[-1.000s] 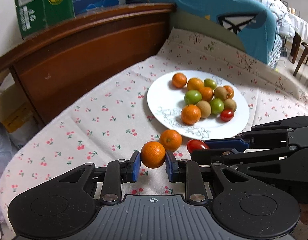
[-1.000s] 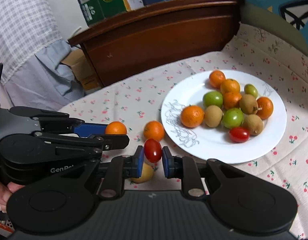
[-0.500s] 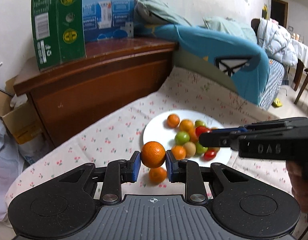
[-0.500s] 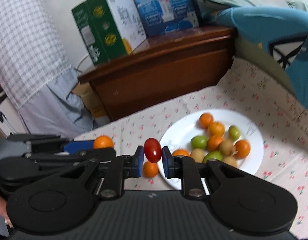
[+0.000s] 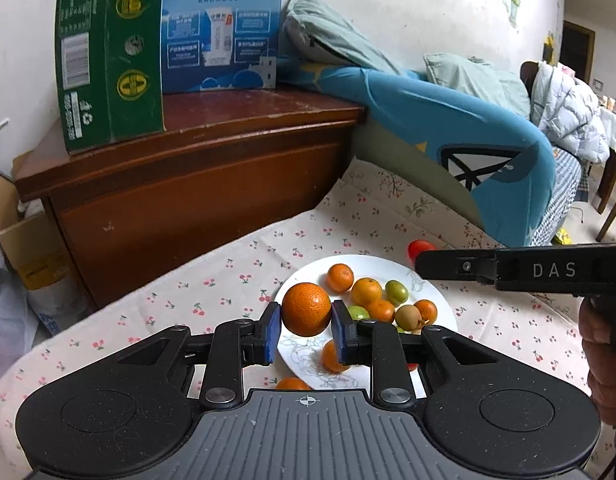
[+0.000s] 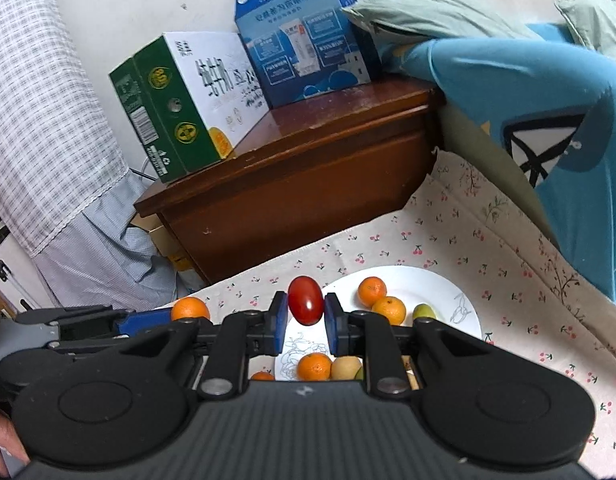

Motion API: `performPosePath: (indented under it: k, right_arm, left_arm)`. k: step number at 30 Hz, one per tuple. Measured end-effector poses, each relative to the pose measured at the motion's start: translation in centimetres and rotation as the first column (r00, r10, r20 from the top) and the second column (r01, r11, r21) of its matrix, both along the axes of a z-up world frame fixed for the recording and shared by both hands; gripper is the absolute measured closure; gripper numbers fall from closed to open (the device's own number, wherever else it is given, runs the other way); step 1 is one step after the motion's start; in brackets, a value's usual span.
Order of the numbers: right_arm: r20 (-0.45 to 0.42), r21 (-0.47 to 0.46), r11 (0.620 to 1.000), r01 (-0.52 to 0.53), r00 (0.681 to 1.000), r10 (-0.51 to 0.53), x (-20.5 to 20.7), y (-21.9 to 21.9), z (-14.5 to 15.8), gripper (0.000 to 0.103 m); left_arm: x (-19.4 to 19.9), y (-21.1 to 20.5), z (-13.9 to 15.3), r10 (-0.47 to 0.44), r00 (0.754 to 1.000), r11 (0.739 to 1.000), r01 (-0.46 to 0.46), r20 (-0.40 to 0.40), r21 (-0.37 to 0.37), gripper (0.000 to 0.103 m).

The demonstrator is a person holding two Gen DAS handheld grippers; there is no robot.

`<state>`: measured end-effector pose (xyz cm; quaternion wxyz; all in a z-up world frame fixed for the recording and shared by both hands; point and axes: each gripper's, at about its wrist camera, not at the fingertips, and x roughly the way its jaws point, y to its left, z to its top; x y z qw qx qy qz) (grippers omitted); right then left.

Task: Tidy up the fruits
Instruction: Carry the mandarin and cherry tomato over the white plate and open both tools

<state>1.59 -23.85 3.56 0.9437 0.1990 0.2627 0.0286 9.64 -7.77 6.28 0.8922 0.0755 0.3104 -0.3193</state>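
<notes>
Both grippers hold fruit above the plate.
The left gripper (image 5: 306,334) grips an orange (image 5: 306,309); the right gripper (image 6: 305,322) grips a red tomato (image 6: 305,300), over the white plate (image 6: 460,292) on the bed.

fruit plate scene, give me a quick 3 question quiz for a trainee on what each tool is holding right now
1. True or false: the left tool is shut on a red tomato.
2. Multiple choice: what does the right tool hold? A) a green fruit B) a red tomato C) nothing
3. Fill in: most of the loose fruit sits on a white ____ on the cherry-print cloth.

Key
1. False: it grips an orange.
2. B
3. plate
</notes>
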Motion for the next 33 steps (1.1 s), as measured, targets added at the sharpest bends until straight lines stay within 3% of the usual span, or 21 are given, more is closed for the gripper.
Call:
performPosePath:
  k: [19,33]
  right_arm:
    - [-0.107,0.100,0.995,0.005,0.994,0.006,5.3,-3.0,-4.7,0.084]
    - [-0.129,0.141,0.989,0.044,0.991,-0.026,6.6,-3.5,-5.7,0.080]
  left_arm:
    - [3.9,-3.1,-4.3,0.112,0.985,0.991,-0.102,-0.134,0.081,0.079]
    - [4.8,-4.0,-5.3,0.123,0.976,0.992,-0.117,-0.180,0.044,0.077]
